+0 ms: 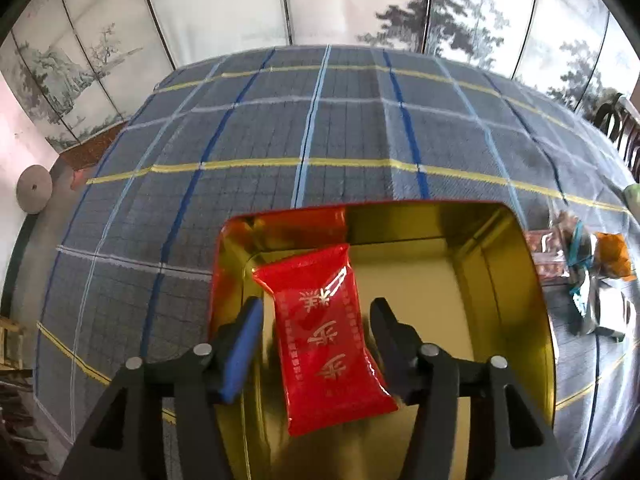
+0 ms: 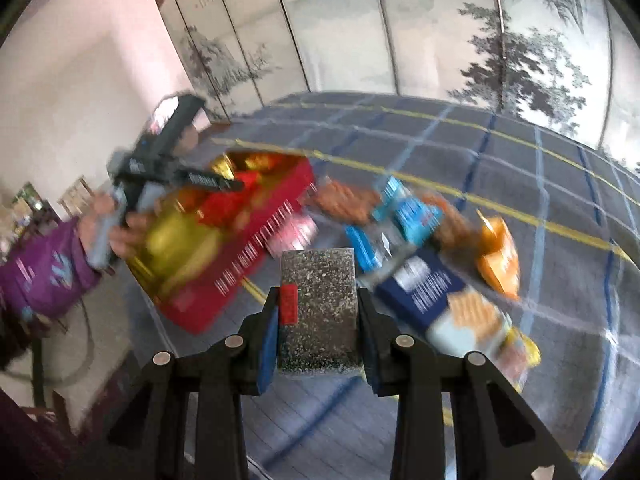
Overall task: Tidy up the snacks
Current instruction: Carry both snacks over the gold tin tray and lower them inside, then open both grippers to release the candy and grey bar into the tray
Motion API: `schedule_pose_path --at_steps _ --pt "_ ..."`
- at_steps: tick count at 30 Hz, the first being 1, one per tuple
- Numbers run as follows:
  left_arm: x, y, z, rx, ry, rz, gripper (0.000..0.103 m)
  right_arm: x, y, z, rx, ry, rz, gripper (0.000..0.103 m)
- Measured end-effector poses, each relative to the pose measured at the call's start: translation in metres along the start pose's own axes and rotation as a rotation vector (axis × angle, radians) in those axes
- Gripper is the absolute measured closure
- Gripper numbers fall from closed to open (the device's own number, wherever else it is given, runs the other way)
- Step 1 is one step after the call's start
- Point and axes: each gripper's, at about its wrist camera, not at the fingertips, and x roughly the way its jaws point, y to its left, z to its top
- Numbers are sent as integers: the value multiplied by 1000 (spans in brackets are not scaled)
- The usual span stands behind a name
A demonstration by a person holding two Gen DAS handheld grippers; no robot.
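A red snack packet (image 1: 324, 340) with gold lettering lies flat on the floor of a gold-lined tin (image 1: 500, 280). My left gripper (image 1: 316, 308) hangs over it, open, one finger on each side of the packet with a gap showing on both. In the right wrist view the same tin (image 2: 240, 264) shows its red outer wall, and the left gripper (image 2: 234, 185) reaches into it, held by a hand with a purple sleeve. My right gripper (image 2: 320, 300) is shut on a speckled grey-black packet (image 2: 320, 320), held above the table.
A blue plaid cloth (image 1: 320, 120) covers the table. Right of the tin lies a blurred pile of snacks: light blue packets (image 2: 412, 212), an orange packet (image 2: 500, 264), a dark blue box (image 2: 420, 288), a pink packet (image 2: 292, 236). A painted folding screen (image 2: 360, 32) stands behind.
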Motion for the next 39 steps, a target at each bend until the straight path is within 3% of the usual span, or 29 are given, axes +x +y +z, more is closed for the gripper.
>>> schedule_pose_path --at_steps 4,8,13,15,22,27,36,39 --pt "-13 6 -2 -29 -23 -34 46 13 12 33 16 -36 76 71" --pt "-40 18 -17 -119 -86 -31 46 39 23 65 21 -46 149 71" --pt "-82 30 -54 -250 -172 74 46 94 39 96 33 6 209 71" --pt "-91 35 -71 -287 -178 76 46 117 47 101 29 43 207 71" --pt "-96 27 -124 -257 -122 98 46 174 55 104 34 132 174 71" --pt "-93 14 -139 -202 -96 111 46 199 58 104 23 162 138 71" --pt "-101 11 -140 -208 -113 76 46 208 58 112 13 144 107 65" --pt "-102 11 -139 -206 -108 74 46 185 49 112 34 82 104 64"
